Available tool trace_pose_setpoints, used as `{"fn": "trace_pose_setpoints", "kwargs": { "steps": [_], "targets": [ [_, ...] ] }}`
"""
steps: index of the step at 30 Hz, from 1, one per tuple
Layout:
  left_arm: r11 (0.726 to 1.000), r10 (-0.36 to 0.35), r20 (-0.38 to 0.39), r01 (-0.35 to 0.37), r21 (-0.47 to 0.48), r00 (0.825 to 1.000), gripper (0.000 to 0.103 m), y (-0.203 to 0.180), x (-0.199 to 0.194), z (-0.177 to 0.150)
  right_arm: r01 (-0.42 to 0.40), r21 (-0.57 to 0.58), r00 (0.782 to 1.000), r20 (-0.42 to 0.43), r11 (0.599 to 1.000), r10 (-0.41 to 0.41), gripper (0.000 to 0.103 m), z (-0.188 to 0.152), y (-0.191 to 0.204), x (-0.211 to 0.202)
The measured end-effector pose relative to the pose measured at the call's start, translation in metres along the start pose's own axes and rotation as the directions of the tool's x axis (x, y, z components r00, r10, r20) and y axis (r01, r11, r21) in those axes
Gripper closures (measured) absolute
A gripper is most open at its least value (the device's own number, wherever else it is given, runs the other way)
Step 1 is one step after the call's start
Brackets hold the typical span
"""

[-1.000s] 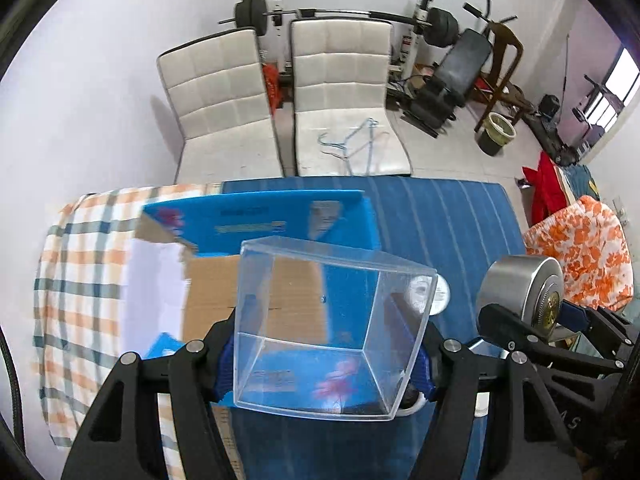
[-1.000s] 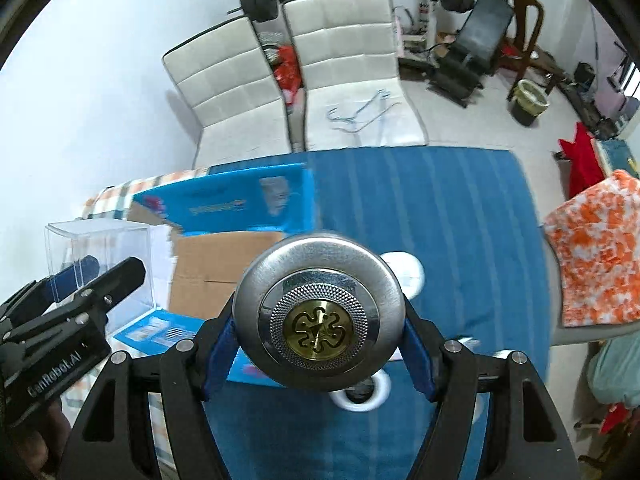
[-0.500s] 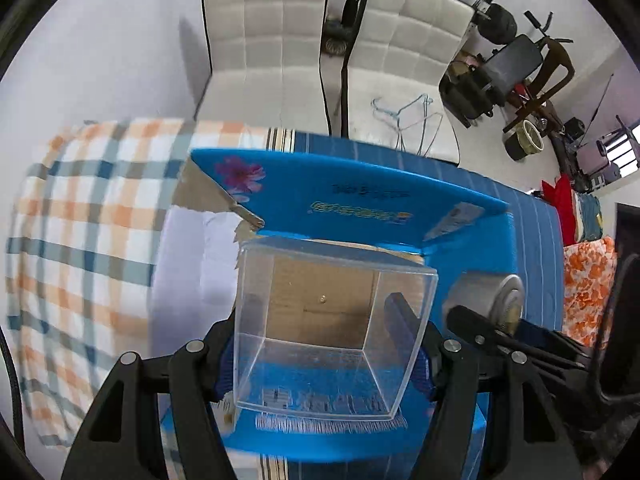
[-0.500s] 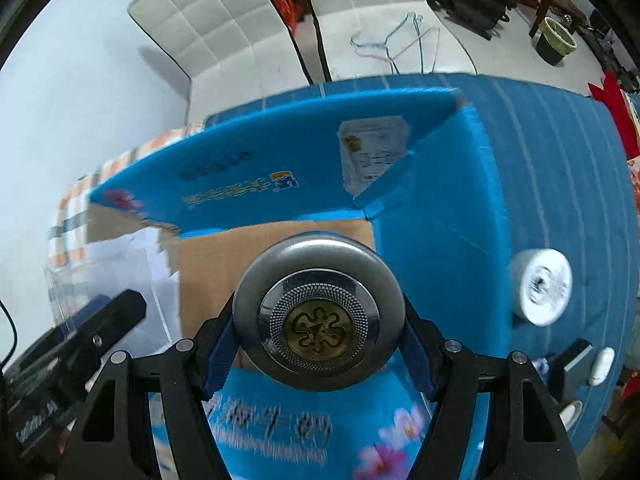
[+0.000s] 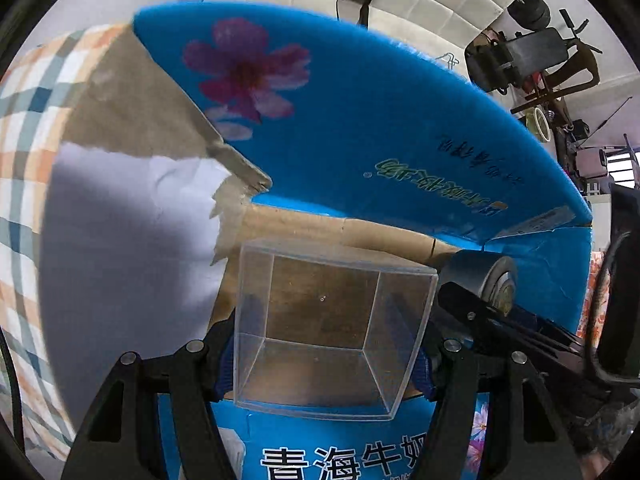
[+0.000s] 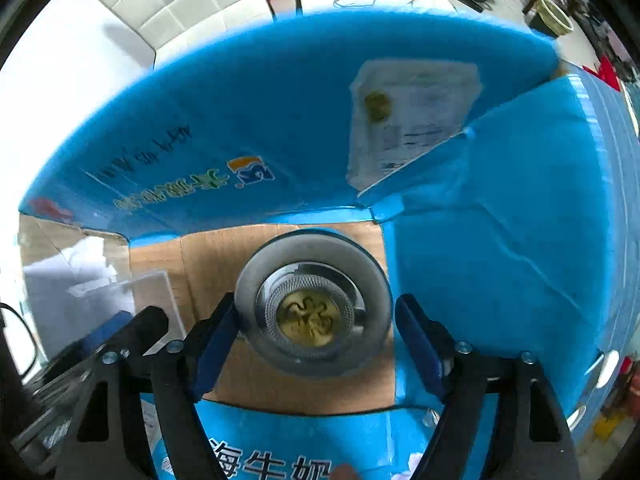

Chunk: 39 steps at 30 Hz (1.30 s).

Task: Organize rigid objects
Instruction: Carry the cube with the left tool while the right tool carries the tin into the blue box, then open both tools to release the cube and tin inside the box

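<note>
Both grippers have dropped into the blue cardboard box. Left gripper pinches a clear plastic cube; right gripper is opening, freeing the round silver tin with a brass centre.

A home room used partly as a gym: beyond the fingers stand quilted white chairs, a weight bench and a checked tablecloth.

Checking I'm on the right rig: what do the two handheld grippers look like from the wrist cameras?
Both match: the left gripper and the right gripper have black angular finger arms with silver screw heads and blue pads. A thin black cable runs along the left view's edge.
</note>
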<state>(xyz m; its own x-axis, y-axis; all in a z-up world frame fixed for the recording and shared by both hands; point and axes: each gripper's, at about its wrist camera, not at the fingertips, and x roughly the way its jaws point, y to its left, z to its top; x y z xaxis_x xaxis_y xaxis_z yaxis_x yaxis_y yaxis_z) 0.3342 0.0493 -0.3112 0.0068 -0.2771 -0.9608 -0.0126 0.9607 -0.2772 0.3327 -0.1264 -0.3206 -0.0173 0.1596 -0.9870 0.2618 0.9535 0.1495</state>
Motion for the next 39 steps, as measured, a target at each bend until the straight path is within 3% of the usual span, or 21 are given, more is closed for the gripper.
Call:
{"fn": "trace_pose_setpoints", "kwargs": {
  "steps": [4,9,15,20,24,28,30,33,39],
  "targets": [
    [0.998,-0.049,-0.016,0.048,-0.033,0.999,0.038,0.005,0.002,0.003,-0.023,0.024,0.999,0.030,0.999,0.022,0.007,-0.004,0.000,-0.020],
    [0.991,-0.126,-0.047,0.125,-0.042,0.991,0.038,0.001,0.006,0.011,-0.018,0.039,0.999,0.044,0.999,0.016,0.007,-0.002,-0.001,-0.030],
    [0.993,-0.115,-0.067,0.115,0.001,0.991,0.038,-0.014,0.013,0.017,-0.015,0.061,0.999,0.037,0.998,0.012,0.007,0.008,-0.005,-0.032],
    [0.997,-0.071,-0.088,0.073,0.020,0.994,0.037,-0.018,0.016,0.024,-0.025,0.059,0.999,0.036,0.998,0.023,0.007,0.007,-0.011,-0.035],
    [0.998,0.034,-0.064,-0.031,0.051,0.997,0.016,-0.017,0.009,0.021,-0.007,0.028,0.999,0.046,1.000,0.006,0.007,0.006,-0.010,-0.039],
    [0.996,0.066,-0.031,-0.064,0.062,0.997,0.001,-0.015,-0.007,0.017,0.006,-0.018,0.998,0.066,1.000,-0.005,0.006,-0.003,-0.006,-0.051],
    [0.994,0.084,-0.004,-0.083,0.074,0.996,0.000,-0.016,-0.019,0.013,0.013,-0.031,0.996,0.087,0.999,-0.010,0.000,-0.012,-0.007,-0.059],
    [0.989,0.119,0.052,-0.123,0.085,0.992,0.000,-0.014,-0.040,0.002,0.037,-0.071,0.992,0.120,0.997,-0.028,0.000,-0.031,-0.007,-0.074],
    [0.968,0.215,0.192,-0.235,0.089,0.958,0.000,0.001,-0.086,-0.045,0.053,-0.154,0.983,0.184,0.987,-0.024,0.000,-0.076,0.005,-0.104]
  ]
}}
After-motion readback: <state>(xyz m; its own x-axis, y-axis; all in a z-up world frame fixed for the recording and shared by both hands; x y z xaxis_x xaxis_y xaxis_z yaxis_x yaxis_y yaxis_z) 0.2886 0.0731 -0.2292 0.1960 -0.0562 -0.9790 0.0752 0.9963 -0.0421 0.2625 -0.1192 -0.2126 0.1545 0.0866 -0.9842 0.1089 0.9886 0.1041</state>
